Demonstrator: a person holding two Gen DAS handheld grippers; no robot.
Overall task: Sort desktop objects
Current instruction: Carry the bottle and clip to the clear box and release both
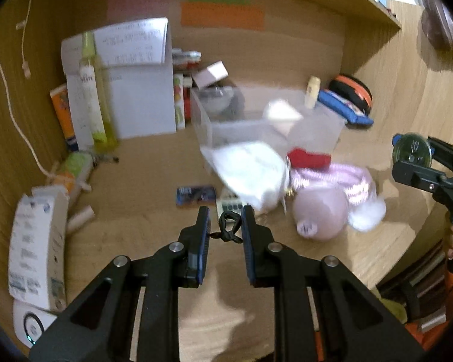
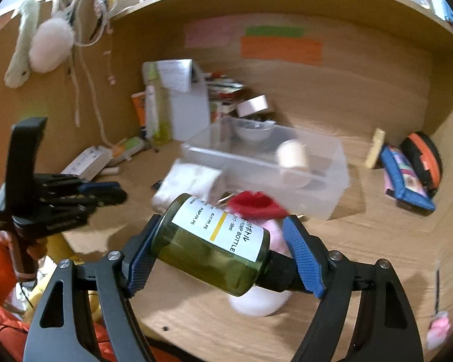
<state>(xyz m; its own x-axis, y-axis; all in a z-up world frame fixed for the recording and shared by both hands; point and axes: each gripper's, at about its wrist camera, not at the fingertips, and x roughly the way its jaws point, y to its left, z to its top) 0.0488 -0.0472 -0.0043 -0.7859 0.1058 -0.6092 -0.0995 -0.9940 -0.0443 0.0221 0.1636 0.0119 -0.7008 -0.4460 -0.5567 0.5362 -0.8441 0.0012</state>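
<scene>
Left wrist view: the left gripper (image 1: 225, 221) pinches a small black clip (image 1: 228, 227) above the worktop (image 1: 142, 199); the clear bin (image 1: 244, 120) beyond holds little. Right wrist view: the right gripper (image 2: 220, 241) clamps a green pump bottle (image 2: 211, 250) lengthwise, in the air; plush toy (image 2: 256, 298), pouches and papers remain unsorted.

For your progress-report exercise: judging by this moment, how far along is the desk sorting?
Early on. Done: the clear plastic bin already holds a roll of tape and a bowl. In hand: the right tool grips a green pump bottle; the left tool pinches a small black clip. Left: the pink plush toy, white cloth and pencil cases remain on the desk.
</scene>
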